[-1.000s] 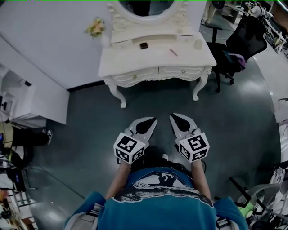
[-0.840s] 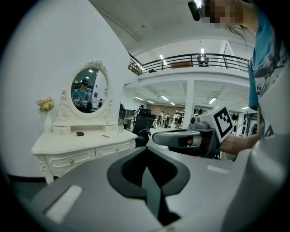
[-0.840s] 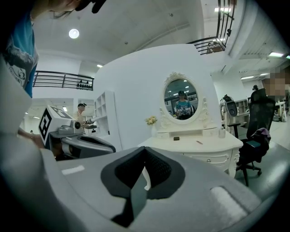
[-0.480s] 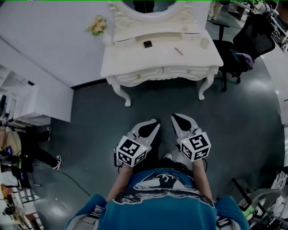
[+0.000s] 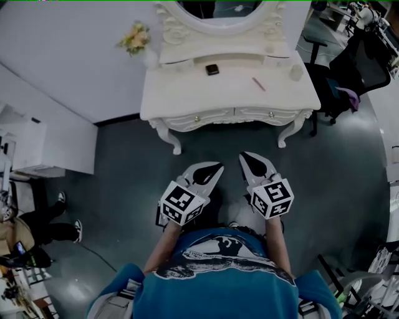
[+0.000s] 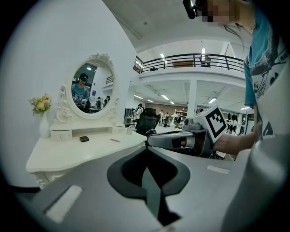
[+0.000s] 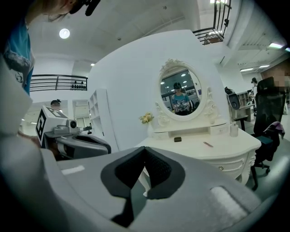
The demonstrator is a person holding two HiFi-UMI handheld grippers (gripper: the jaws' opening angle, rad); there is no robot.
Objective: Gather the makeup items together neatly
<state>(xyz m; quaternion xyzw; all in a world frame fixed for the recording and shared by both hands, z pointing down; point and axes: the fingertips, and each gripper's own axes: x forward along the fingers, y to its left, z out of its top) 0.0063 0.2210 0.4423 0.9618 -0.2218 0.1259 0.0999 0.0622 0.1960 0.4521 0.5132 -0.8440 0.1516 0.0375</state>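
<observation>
While left gripper (image 5: 217,166) and right gripper (image 5: 243,155) jaws are closed, empty, the pencil (image 5: 258,83) lies diagonally on the table (image 5: 187,93).

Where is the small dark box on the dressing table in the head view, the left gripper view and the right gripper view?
Head view: small dark box, upper middle, on the white table.
Left gripper view: left of centre, on the tabletop.
Right gripper view: right of centre, on the tabletop.
Shared landmark: the oval mirror; the box lies just in front of its base.
</observation>
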